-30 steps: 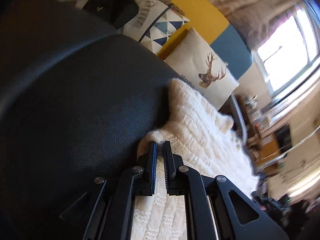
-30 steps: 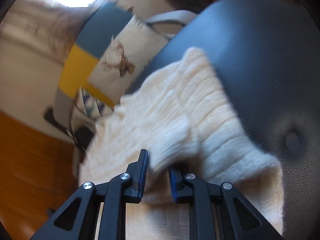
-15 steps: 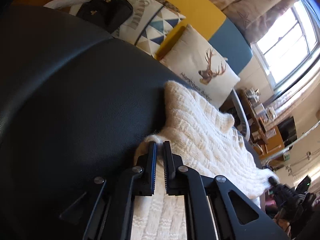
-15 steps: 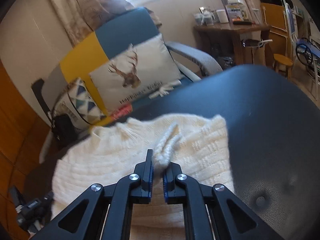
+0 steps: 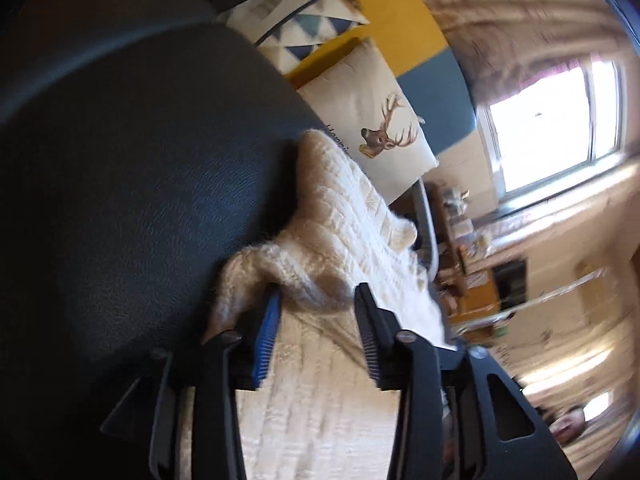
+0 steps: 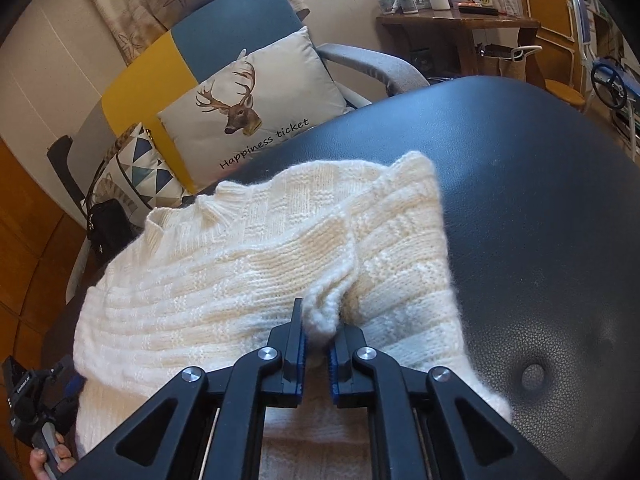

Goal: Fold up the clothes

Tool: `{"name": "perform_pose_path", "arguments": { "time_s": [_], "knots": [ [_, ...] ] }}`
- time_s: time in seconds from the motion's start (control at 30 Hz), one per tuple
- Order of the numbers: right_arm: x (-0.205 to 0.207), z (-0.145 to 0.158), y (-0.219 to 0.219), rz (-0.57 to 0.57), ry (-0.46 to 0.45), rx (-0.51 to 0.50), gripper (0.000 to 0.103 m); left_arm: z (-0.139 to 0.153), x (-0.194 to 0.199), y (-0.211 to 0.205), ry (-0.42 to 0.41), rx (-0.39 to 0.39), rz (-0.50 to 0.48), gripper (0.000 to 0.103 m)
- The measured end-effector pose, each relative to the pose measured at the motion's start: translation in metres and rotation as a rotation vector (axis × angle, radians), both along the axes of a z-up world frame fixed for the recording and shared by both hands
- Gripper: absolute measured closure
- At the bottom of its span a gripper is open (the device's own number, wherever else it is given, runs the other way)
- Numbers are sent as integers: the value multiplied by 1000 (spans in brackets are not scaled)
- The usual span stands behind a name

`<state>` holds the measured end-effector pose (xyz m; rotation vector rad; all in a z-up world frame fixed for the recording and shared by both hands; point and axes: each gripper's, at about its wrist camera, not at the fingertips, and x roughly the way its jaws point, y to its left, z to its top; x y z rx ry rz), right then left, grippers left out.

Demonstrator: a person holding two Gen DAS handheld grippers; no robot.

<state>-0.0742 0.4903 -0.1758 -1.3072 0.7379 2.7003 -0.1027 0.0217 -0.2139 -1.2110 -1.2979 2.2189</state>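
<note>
Your right gripper [image 6: 317, 344] pinches a bunched fold of the cream chunky-knit sweater [image 6: 248, 264], jaws nearly together. Your left gripper [image 5: 316, 312] is opening; a fold of knit lies between the spread jaws, apparently unpressed, though blur obscures contact. The sweater lies spread on the black leather cushioned seat [image 6: 540, 200]. Judgement: soft, thick, light, stretchy; pinches drag and pucker the knit. Take hold at hems or shoulder seams, gathering both layers.
</note>
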Motion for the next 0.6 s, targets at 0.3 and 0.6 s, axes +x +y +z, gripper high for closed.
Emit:
{"name": "perform_pose_path", "arguments": {
  "time_s": [0.3, 0.6],
  "knots": [
    [3, 3, 2, -16, 38, -26, 95, -3, -2, 2, -65, 169, 0, 56],
    [2, 17, 14, -17, 108, -190, 96, -1, -11, 36, -95, 225, -41, 48]
  ]
}}
